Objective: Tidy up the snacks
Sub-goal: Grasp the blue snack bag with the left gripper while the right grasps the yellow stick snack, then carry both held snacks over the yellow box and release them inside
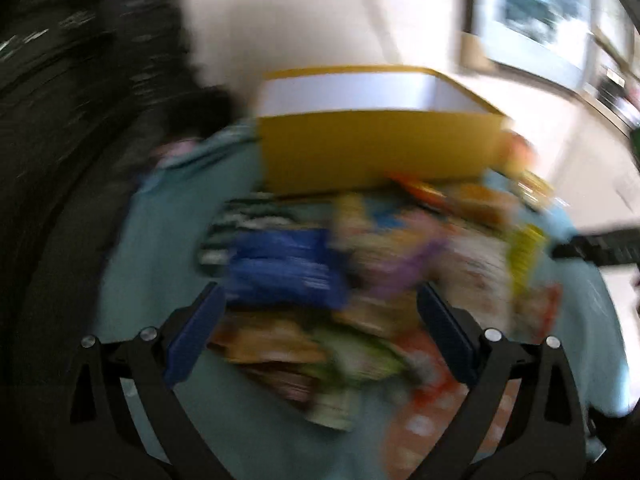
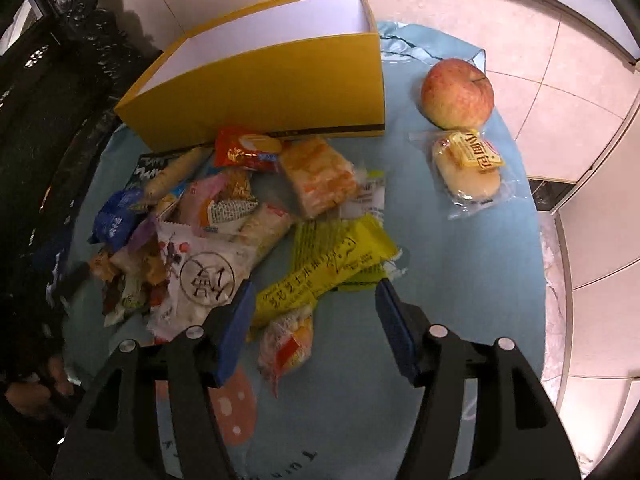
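A pile of wrapped snacks [image 2: 224, 232] lies on a light blue cloth [image 2: 460, 280] in front of an open yellow box [image 2: 272, 92] with a white inside. My right gripper [image 2: 315, 283] is open above the pile's near edge. A long yellow packet [image 2: 332, 264] and a small orange-and-white packet [image 2: 286, 340] show between its fingers, untouched. The left wrist view is badly blurred. There my left gripper [image 1: 319, 290] is wide open and holds nothing, over a blue packet [image 1: 280, 268] and other wrappers, with the yellow box [image 1: 376, 148] beyond.
An apple [image 2: 456, 94] and a wrapped bun [image 2: 468, 168] lie apart at the right of the cloth. Dark carved furniture [image 2: 48, 80] stands along the left. A hand [image 2: 36, 392] shows at the lower left. Pale tiled floor [image 2: 560, 100] surrounds the table.
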The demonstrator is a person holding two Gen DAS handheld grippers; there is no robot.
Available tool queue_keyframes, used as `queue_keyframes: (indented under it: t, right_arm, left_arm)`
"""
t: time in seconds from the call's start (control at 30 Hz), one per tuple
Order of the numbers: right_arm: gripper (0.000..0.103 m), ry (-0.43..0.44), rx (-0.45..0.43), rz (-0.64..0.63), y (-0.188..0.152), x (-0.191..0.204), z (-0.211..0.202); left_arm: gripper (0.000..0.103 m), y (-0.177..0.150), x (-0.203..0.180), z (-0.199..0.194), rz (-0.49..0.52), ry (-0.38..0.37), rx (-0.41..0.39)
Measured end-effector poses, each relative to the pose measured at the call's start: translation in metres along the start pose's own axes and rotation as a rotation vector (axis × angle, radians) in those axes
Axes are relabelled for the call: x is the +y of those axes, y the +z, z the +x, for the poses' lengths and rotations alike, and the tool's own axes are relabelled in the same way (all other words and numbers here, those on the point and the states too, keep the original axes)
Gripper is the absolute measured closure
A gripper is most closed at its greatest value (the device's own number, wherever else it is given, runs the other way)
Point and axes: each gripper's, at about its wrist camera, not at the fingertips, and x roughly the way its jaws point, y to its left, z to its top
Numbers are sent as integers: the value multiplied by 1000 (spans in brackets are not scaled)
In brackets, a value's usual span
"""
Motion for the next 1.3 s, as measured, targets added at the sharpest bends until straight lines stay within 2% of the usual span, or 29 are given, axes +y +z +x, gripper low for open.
queue_keyframes:
  t: [0.13, 0.23, 0.33, 0.4, 0.47, 0.53, 0.57, 0.63, 0.7, 0.83, 1.13, 1.3]
  right_arm:
    - [40, -30, 40, 62, 1, 2, 25]
    - [40, -44, 79, 80, 3, 6, 43]
    - [42, -51, 134, 40, 4, 15, 65]
    - [55, -60, 136, -28, 5, 22, 69]
    - [64, -59, 134, -107, 5, 33, 68]
    - [67, -31, 138, -145, 3, 35, 64]
    - [70, -24, 137, -149, 2, 34, 62]
    - [76, 9, 121, -130, 3, 24, 53]
    - [82, 43, 102, -106, 4, 16, 43]
    - [83, 74, 59, -86, 4, 3, 20]
    - [83, 108, 24, -44, -1, -15, -3]
    - [83, 138, -23, -66, 4, -1, -29]
  left_arm:
    - [5, 13, 35, 18, -112, 47, 30]
    - [5, 19, 37, 42, -104, 78, 67]
    - [5, 25, 33, 63, -88, 94, 103]
    - [5, 29, 25, 79, -66, 87, 129]
    - [5, 26, 16, 95, -8, 91, 177]
    - [8, 18, 11, 102, 43, 71, 189]
    - [18, 15, 10, 101, 63, 60, 177]
    - [29, 11, 11, 98, 65, 30, 170]
    - [34, 11, 19, 91, 10, -21, 163]
    - [37, 8, 27, 68, -59, -51, 126]
    - [37, 9, 36, 17, -118, -79, 59]
    - [37, 18, 35, -16, -116, -95, -13]
